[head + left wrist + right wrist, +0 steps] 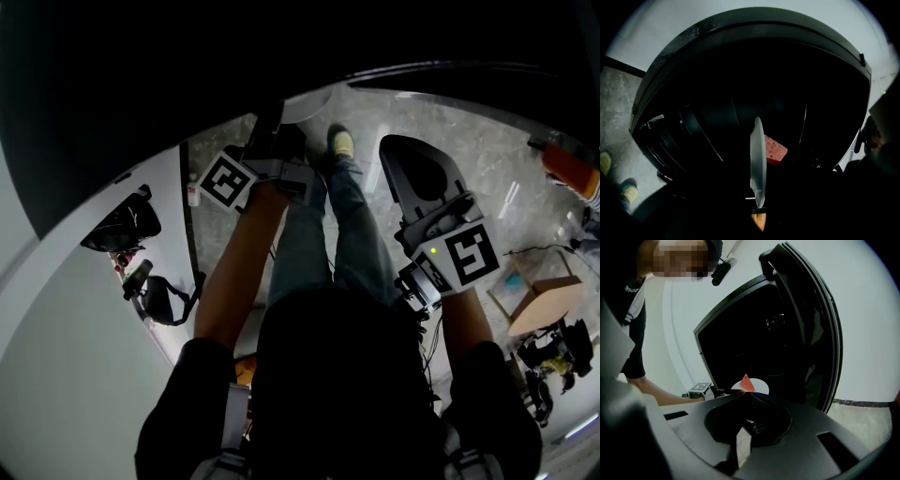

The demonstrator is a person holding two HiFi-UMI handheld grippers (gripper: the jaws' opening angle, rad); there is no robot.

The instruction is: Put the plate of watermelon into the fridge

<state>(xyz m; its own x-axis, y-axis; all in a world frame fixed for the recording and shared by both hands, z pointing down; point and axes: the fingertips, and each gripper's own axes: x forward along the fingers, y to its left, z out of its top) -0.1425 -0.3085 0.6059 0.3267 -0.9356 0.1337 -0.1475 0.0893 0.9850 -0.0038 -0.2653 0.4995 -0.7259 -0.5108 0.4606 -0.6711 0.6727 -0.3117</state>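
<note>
White plate [758, 159] (watermelon [774, 149] aboard) pinched by left gripper [758, 208]; right gripper [749, 397] closed, empty.

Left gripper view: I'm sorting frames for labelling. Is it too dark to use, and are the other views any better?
Left gripper view: fridge interior nearly black; only the edge-on plate and the watermelon catch light. Right gripper view: brighter and sharp, both visible but small. Head view: strong fisheye bending, black top, person's body in shadow.

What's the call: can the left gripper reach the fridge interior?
Probably yes: the door stands open, and the left gripper, shut on the plate, faces the dark opening of the fridge with nothing visible between.
</note>
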